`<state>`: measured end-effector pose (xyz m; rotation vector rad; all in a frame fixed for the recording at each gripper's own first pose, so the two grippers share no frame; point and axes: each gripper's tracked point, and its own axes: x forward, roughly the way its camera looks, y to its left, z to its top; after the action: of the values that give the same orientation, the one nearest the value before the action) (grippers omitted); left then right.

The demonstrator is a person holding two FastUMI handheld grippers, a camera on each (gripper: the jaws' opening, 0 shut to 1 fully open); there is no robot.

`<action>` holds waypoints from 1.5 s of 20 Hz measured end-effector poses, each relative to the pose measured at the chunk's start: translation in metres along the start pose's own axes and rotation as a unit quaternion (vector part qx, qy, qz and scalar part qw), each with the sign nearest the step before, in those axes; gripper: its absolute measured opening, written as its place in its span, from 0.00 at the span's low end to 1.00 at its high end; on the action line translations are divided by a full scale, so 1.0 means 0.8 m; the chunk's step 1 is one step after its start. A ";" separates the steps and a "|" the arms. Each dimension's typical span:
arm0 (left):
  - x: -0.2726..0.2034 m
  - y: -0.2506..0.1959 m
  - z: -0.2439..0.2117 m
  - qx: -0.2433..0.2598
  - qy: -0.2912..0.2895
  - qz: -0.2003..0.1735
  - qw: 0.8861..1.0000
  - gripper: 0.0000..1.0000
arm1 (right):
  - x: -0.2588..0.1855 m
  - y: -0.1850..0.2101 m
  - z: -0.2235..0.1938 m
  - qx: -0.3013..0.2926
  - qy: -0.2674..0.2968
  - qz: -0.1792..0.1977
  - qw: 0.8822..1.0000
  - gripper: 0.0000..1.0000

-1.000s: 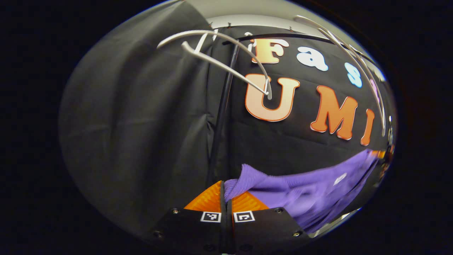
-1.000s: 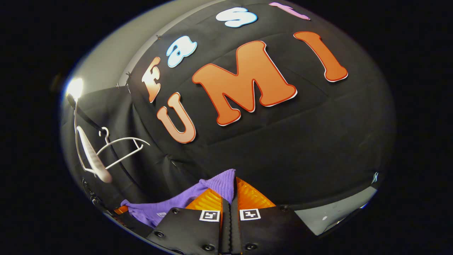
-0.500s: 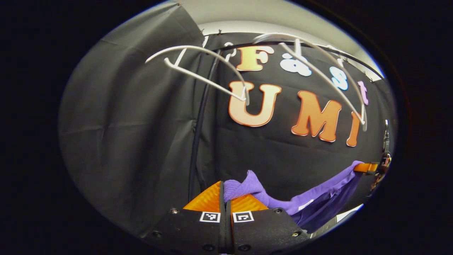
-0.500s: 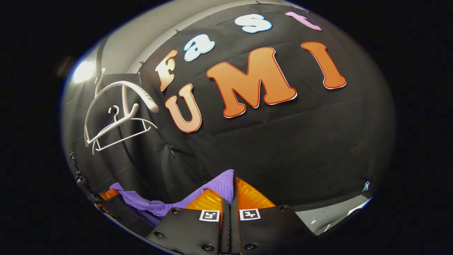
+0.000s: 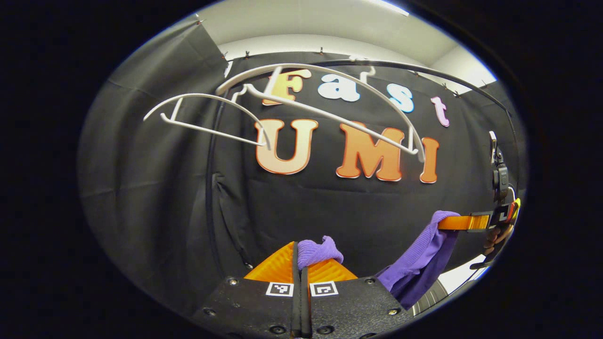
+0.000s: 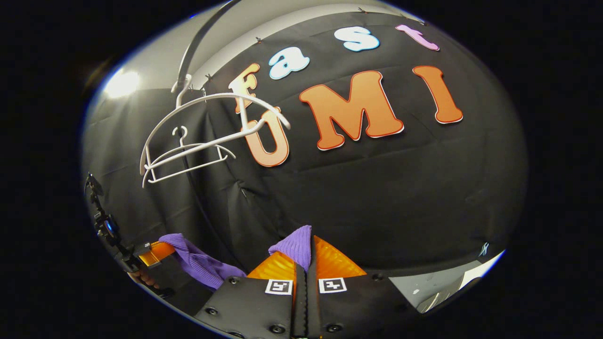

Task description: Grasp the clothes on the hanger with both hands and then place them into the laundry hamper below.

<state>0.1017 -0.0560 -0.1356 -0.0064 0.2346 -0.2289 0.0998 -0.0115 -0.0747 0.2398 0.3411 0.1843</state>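
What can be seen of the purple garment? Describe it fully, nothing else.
The purple garment looks like a ribbed knit, soft and limp. It is off the white hangers, which hang bare above it. The left gripper pinches a bunched fold of it between both fingers, and the right gripper pinches another fold the same way. Between the two grips the cloth sags in a loose drape and touches nothing else visible. Its full shape cannot be made out.
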 end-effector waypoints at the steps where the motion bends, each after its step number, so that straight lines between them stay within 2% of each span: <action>1: -0.002 -0.017 -0.004 -0.002 0.004 -0.013 1.000 0.00 | -0.006 0.008 -0.008 -0.002 0.002 -0.001 1.000 0.07; 3: -0.001 -0.050 -0.011 -0.002 0.013 -0.036 0.999 0.00 | -0.017 0.018 -0.026 -0.013 0.003 -0.006 1.000 0.07; 6: -0.011 -0.080 -0.038 -0.008 0.024 -0.050 0.998 0.00 | -0.034 0.033 -0.047 -0.026 -0.013 -0.015 0.999 0.07; 10: -0.022 -0.094 -0.073 -0.025 0.040 -0.048 0.998 0.00 | -0.044 0.023 -0.074 -0.033 -0.034 -0.035 0.998 0.07; 15: -0.042 -0.113 -0.118 -0.019 0.063 -0.040 0.997 0.00 | -0.056 0.002 -0.117 0.000 -0.032 -0.058 0.998 0.07; 20: -0.031 -0.130 -0.164 -0.010 0.096 -0.043 0.994 0.00 | -0.034 -0.021 -0.181 -0.008 0.005 -0.077 0.997 0.07; 24: -0.021 -0.132 -0.231 -0.027 0.164 -0.040 0.985 0.00 | -0.022 -0.046 -0.225 0.000 0.028 -0.090 0.996 0.07; 30: 0.001 -0.136 -0.310 -0.003 0.222 -0.027 0.975 0.00 | -0.002 -0.111 -0.298 0.022 0.079 -0.126 0.989 0.07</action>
<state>0.0204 -0.1572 -0.3732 0.0325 0.6816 -0.2814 0.0272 -0.0489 -0.3154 0.2247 0.5305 -0.0536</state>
